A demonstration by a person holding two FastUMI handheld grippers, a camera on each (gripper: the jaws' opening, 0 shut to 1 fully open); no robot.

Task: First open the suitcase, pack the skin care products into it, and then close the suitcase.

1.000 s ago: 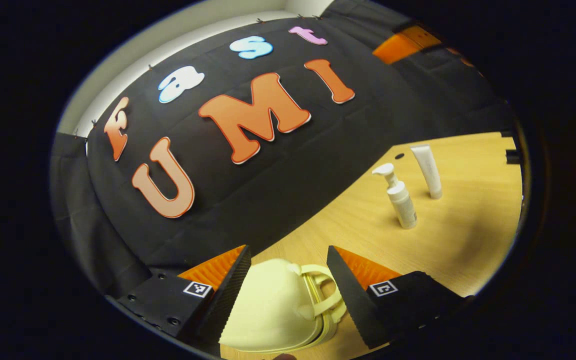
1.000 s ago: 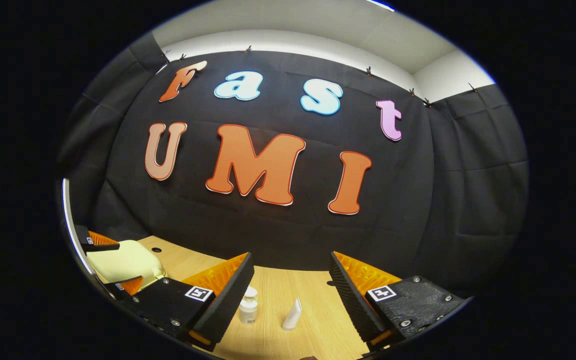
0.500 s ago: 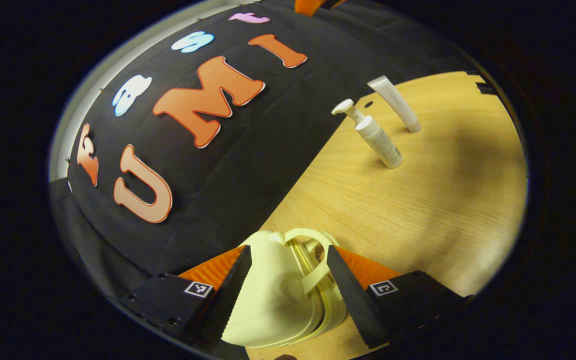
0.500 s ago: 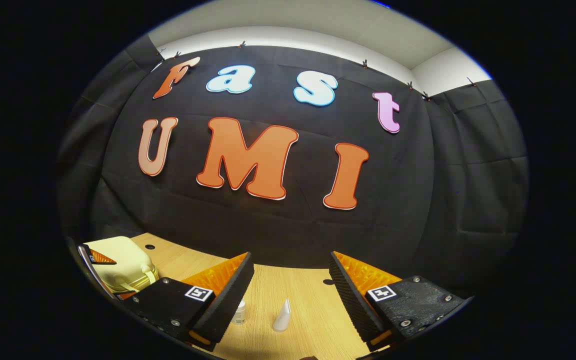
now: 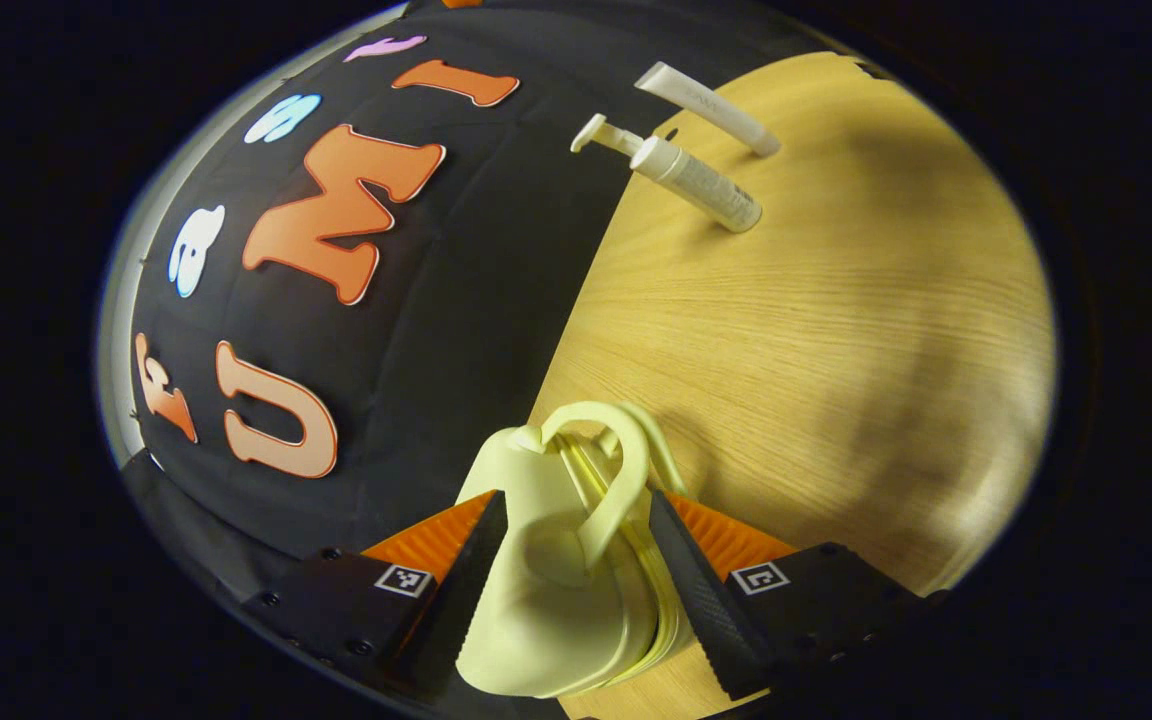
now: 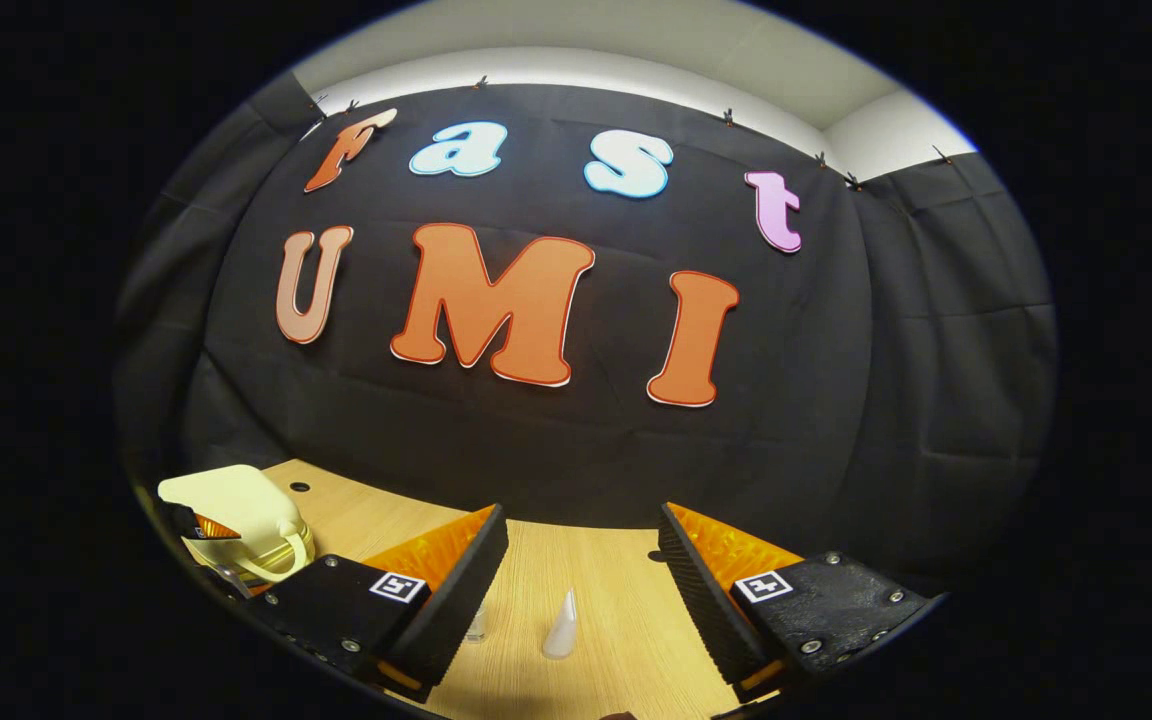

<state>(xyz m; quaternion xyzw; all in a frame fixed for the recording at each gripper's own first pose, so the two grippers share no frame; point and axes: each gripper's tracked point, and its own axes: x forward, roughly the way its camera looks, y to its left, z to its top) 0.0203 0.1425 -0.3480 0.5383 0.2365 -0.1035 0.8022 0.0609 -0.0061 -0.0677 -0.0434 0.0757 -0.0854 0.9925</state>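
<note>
So the left gripper [image 5: 571, 545] has the pale yellow suitcase [image 5: 556, 600] sitting right between its two fingers, handle [image 5: 611, 480] end sticking up past the tips. Both fingers look like they're right against the shell's sides, though I honestly can't tell if they're really squeezing it or just bracketing it. The case looks zipped shut and rests on the wooden table [image 5: 836, 380]. Further out ahead of that gripper and off to its right, well away from the case, are the white pump bottle [image 5: 691, 180] and, just past it, a white tube [image 5: 711, 97], close together near the black cloth wall.

Over on the right gripper [image 6: 581, 555], the fingers are spread wide with nothing in them, hovering over the table. The tube shows in the gap between them, with the bottle just peeking out beside the left finger, and the suitcase is way off to its left.
</note>
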